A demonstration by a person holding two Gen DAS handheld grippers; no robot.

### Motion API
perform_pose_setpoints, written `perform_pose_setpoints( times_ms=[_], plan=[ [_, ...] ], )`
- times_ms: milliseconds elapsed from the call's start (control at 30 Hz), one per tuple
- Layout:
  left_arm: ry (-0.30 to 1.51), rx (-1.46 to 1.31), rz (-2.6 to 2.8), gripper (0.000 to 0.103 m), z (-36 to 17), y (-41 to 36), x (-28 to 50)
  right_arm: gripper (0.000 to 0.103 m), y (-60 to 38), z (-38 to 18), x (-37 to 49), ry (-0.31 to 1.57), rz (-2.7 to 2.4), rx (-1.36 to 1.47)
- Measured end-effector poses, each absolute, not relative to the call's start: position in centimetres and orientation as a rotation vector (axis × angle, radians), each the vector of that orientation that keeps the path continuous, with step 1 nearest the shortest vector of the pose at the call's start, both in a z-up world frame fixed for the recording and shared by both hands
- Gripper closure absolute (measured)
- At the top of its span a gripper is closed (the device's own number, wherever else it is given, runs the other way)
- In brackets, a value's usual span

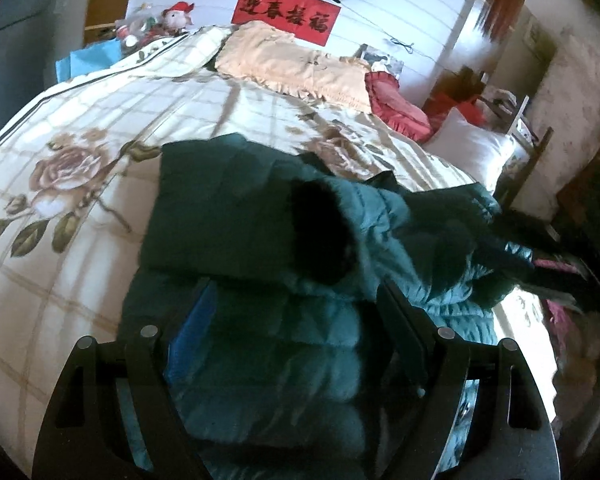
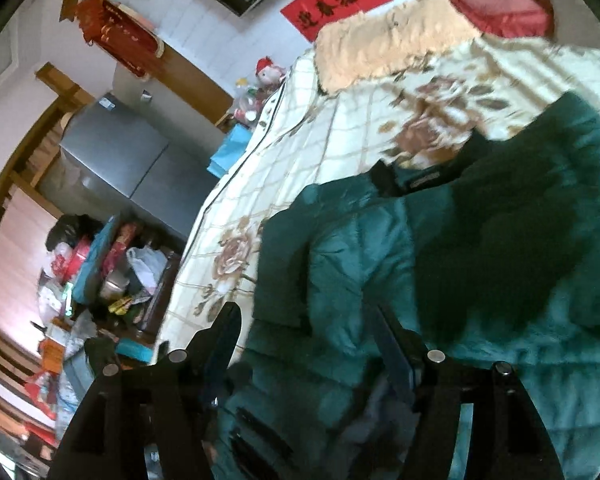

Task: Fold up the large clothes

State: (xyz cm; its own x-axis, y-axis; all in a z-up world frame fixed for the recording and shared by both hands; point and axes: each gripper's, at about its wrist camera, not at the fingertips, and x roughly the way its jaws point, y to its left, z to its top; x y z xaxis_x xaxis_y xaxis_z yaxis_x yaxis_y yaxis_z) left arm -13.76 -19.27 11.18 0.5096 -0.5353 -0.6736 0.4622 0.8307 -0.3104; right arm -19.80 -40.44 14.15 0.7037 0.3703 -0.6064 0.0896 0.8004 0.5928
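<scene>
A teal quilted down jacket (image 1: 260,320) lies on the cream flowered bedspread (image 1: 80,208), one sleeve with a black fur cuff (image 1: 324,232) folded across its body. My left gripper (image 1: 296,300) hovers just above the jacket's lower part, its fingers spread wide and the padding showing between them. In the right wrist view the same jacket (image 2: 480,264) fills the right half, with its black collar tab (image 2: 388,180) near the top. My right gripper (image 2: 306,320) stands open over the jacket's edge, and its pads press on nothing.
A peach pillow (image 1: 296,64), a red pillow (image 1: 396,104) and a white pillow (image 1: 472,148) lie at the bed's head under a red banner (image 1: 286,14). Left of the bed stand a grey cabinet (image 2: 132,156) and cluttered bags and boxes (image 2: 100,272).
</scene>
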Motion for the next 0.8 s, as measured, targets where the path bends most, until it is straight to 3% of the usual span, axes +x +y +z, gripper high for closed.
perform_pose_setpoints(
  times_ms=[233,567,600,667,700,800],
  plan=[
    [0.887,-0.03,-0.575,0.021,10.0,-23.7,-11.6,0.032,-42.7,16.5,-24.8,0.725,0.073,0.509],
    [0.97,-0.035,-0.573,0.023,7.1,-26.6,-9.6,0.032,-46.6,15.8,-28.0,0.716,-0.019,0.525],
    [0.963,-0.052,-0.589,0.027,7.0,-26.6,-9.6,0.032,-46.9,15.8,-28.1,0.713,-0.027,0.532],
    [0.958,-0.044,-0.601,0.063,7.1,-26.9,-9.6,0.032,-47.6,15.6,-28.3,0.709,-0.041,0.548],
    [0.959,-0.038,-0.608,0.075,7.2,-26.9,-9.5,0.032,-48.0,15.6,-28.4,0.706,-0.048,0.552],
    [0.924,-0.063,-0.616,0.088,8.5,-26.3,-9.4,0.032,-49.0,15.6,-28.6,0.685,-0.089,0.558]
  ],
)
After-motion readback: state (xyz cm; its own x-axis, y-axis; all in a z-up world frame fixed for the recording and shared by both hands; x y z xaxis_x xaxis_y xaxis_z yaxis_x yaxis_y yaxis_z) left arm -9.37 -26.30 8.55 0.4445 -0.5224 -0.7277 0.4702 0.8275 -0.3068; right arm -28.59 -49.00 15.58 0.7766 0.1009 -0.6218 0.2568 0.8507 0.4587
